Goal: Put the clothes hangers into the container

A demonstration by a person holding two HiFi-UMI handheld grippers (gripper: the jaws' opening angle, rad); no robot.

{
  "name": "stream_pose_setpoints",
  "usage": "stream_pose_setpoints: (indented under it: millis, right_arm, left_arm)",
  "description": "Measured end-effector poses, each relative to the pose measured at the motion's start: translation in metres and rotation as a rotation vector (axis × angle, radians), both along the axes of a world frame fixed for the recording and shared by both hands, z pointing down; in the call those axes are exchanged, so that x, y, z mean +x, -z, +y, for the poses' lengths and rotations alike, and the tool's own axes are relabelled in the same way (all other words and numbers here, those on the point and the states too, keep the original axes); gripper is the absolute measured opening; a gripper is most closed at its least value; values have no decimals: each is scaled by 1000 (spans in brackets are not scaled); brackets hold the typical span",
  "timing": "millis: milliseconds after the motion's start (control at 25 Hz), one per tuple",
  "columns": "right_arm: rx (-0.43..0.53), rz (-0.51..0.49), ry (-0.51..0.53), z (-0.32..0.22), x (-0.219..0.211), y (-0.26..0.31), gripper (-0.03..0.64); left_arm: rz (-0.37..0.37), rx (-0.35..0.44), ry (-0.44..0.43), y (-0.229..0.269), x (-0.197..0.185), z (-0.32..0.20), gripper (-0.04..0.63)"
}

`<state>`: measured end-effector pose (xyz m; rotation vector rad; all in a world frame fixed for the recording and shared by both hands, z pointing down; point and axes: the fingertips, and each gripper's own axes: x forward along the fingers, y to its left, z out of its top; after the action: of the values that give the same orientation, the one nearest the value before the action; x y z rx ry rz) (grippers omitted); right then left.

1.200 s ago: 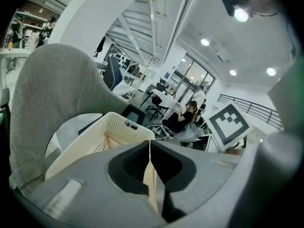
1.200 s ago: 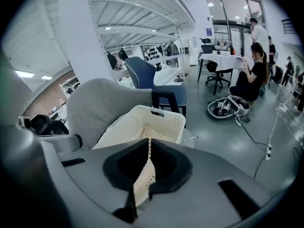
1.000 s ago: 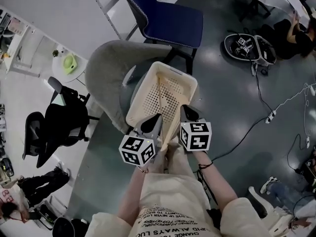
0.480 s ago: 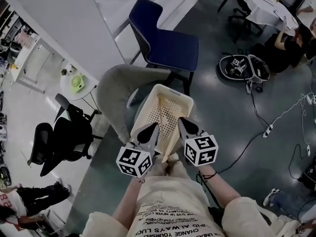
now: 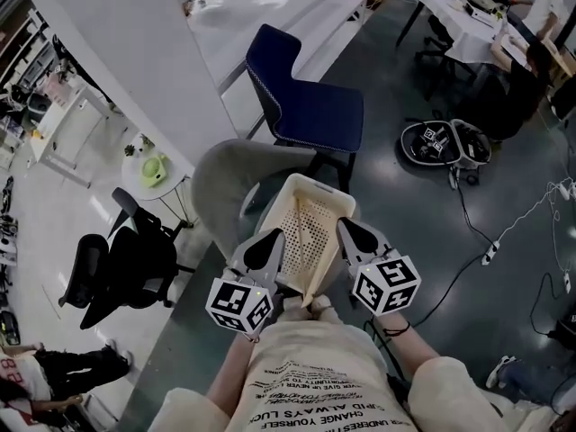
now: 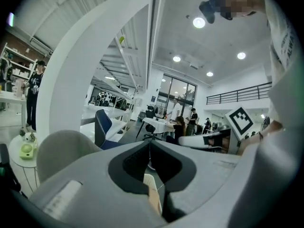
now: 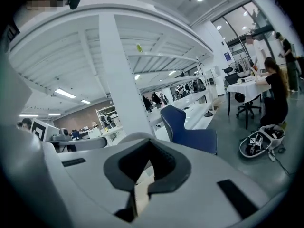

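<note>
Over the grey chair (image 5: 220,174), the cream basket (image 5: 317,187) hangs between both tools, tilted lengthwise away from the person. From above I can't tell if it touches the seat.

L gripper (image 5: 270,241) is clamped on the basket's left rim and R gripper (image 5: 349,230) on the right rim. Both gripper views back this up: a sliver of cream plastic sits pinched between the dark pads, w/ no gap showing.

Why a two-sided hold: the basket is wide and prob. light, so a pinch on one rim would let it swing or twist. A grip on opposite sides keeps it steady and the mouth facing up, ready to take things.

No hangers in any view. The basket's perforated bottom shows bare, so nothing is loaded yet. My read is that this is an early step, i.e. the container is being carried or positioned before any hanger goes in.

What to watch: the rims are thin, so the grip could slip if the two hands drift apart or twist vs. each other. The blue chair (image 5: 315,106) stands just beyond, and a black office chair (image 5: 126,273) sits off to the left, so there's not much room to set the basket down.
</note>
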<state>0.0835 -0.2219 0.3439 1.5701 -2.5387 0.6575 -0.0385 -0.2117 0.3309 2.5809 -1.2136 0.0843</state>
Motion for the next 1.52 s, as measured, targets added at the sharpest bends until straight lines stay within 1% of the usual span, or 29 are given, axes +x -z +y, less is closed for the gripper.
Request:
stream_pose_setpoints:
  millis: [200, 320, 600, 1040, 1520]
  right_arm:
    - [52, -29, -7, 2, 3, 24, 5]
    - [73, -36, -19, 4, 5, 33, 5]
    - [123, -48, -36, 7, 12, 51, 3]
    - [142, -11, -23, 7, 12, 52, 3]
    - [138, -11, -40, 12, 15, 49, 3]
  left_arm:
    - [-18, 50, 13, 19, -10, -2, 25]
    - [-43, 78, 15, 26, -15, -1, 25]
    - [-37, 120, 47, 39, -27, -3, 25]
    - [-47, 112, 73, 38, -35, -4, 25]
    - [-47, 102, 102, 34, -47, -1, 25]
